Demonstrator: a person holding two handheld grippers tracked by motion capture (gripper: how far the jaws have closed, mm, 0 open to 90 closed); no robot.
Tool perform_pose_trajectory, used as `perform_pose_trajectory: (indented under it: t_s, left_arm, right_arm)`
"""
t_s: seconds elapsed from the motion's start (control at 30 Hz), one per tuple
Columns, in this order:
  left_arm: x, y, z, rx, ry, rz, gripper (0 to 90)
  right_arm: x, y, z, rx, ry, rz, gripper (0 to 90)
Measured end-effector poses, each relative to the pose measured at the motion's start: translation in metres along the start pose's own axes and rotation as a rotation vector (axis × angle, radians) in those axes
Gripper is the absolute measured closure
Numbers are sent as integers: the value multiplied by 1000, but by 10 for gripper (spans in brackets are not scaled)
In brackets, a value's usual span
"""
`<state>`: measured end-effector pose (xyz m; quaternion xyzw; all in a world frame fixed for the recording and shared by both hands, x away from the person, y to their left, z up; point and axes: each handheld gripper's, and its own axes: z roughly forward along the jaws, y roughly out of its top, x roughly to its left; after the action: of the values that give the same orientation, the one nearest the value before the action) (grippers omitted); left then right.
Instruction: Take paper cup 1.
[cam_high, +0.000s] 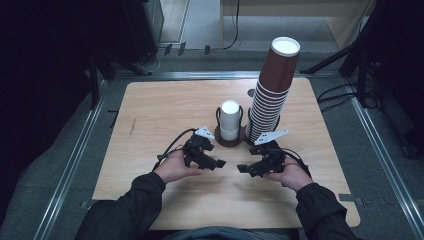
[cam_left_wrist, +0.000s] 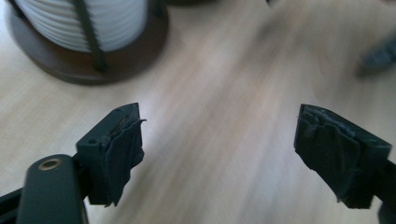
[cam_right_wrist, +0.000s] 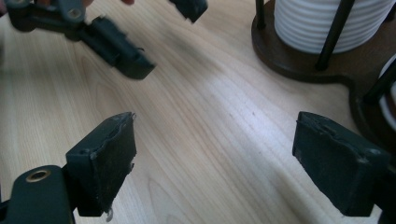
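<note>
On the wooden table (cam_high: 150, 110), a dark wooden holder (cam_high: 231, 141) with thin black posts keeps a short white ribbed stack (cam_high: 230, 120) upright. Just to its right rises a tall leaning stack of brown paper cups (cam_high: 272, 95). My left gripper (cam_high: 220, 163) and right gripper (cam_high: 242, 169) lie low in front of the holder, their tips pointing at each other a short way apart. In the left gripper view the jaws (cam_left_wrist: 219, 140) stand open over bare wood, with the white stack (cam_left_wrist: 93, 18) at upper left. The right gripper (cam_right_wrist: 215, 144) is open too, and the left gripper (cam_right_wrist: 166, 37) lies ahead of it.
The holder's base (cam_right_wrist: 299, 70) lies up and to the right of the right jaws. A person's dark sleeves come in from the bottom edge. Bare wood stretches left of the left hand. Past the table's far edge are dark stands, cables and a grey floor.
</note>
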<state>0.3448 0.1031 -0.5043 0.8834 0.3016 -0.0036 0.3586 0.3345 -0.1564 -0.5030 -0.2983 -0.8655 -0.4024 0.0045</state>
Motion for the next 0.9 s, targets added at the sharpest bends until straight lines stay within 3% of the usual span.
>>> perform_pose_trajectory:
  t_s: [0.03, 0.07, 0.13, 0.2, 0.4, 0.5, 0.63, 0.9]
  left_arm:
    - [-3, 0, -3, 33, -19, 21, 139]
    - [-3, 0, -3, 33, -19, 21, 140]
    - [-4, 0, -7, 50, 3, 15, 162]
    - [-4, -1, -11, 49, 33, 45, 165]
    - [4, -3, -19, 15, 17, 41, 231]
    - [6, -5, -20, 18, 30, 47, 245]
    - [8, -6, -25, 5, 17, 39, 289]
    - [12, -6, -31, 2, 35, 43, 334]
  right_arm:
    - [-1, 2, -1, 5, 3, 0, 136]
    - [-1, 2, -1, 5, 3, 0, 136]
    - [-4, 4, -3, -9, 25, 10, 138]
    - [-5, 6, -6, -23, 6, 12, 172]
    - [-4, 7, -3, -24, 13, -11, 165]
    - [-4, 8, 0, -5, -6, -7, 237]
    - [-3, 9, 0, -5, -5, -42, 360]
    - [-5, 14, -1, -37, -50, -15, 430]
